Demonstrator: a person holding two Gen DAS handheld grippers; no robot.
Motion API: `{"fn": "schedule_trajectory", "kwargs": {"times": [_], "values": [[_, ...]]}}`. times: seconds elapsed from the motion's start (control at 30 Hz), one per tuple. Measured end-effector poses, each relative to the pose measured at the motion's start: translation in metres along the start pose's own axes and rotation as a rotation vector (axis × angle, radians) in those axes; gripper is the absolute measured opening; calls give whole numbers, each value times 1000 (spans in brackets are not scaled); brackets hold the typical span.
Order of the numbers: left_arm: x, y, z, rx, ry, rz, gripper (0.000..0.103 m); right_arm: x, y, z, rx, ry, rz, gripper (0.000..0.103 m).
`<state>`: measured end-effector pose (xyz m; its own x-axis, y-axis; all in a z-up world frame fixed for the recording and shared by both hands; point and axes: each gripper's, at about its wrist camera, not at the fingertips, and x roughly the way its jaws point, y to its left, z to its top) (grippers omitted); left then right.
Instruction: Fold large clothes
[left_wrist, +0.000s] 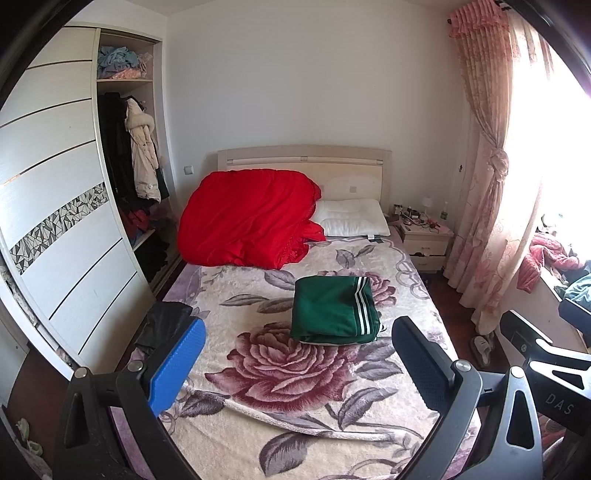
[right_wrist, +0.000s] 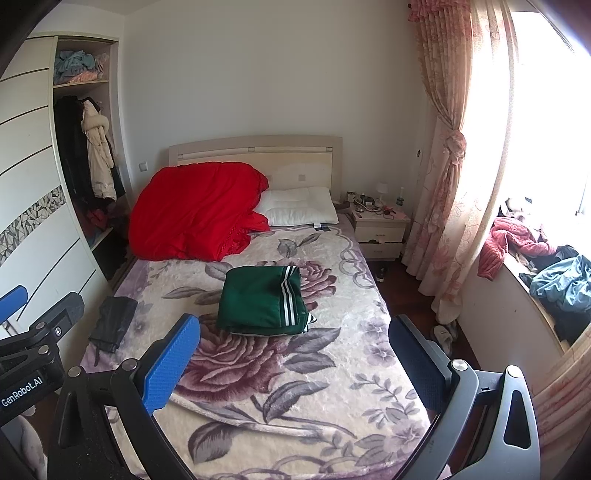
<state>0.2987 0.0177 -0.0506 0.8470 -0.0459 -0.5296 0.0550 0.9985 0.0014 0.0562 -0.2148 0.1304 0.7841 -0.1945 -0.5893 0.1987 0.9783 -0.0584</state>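
Observation:
A green garment with white stripes (left_wrist: 334, 308) lies folded into a neat square in the middle of the bed; it also shows in the right wrist view (right_wrist: 264, 301). The bed is covered by a floral blanket (left_wrist: 295, 373). My left gripper (left_wrist: 299, 354) is open and empty, held above the foot of the bed, well short of the garment. My right gripper (right_wrist: 295, 354) is open and empty too, at a similar height. A small dark garment (right_wrist: 112, 323) lies folded at the bed's left edge.
A red quilt (left_wrist: 247, 218) and a white pillow (left_wrist: 351, 221) lie at the bed's head. An open wardrobe (left_wrist: 125, 155) stands on the left. A nightstand (left_wrist: 424, 240), a curtain (left_wrist: 491, 184) and a window ledge with piled clothes (right_wrist: 546, 273) are on the right.

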Motion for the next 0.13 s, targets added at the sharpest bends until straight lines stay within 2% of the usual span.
{"fn": "schedule_trajectory", "kwargs": {"times": [0.13], "values": [[-1, 5, 5, -3, 2, -4, 103, -1, 0, 0, 1, -2, 0, 103]]}}
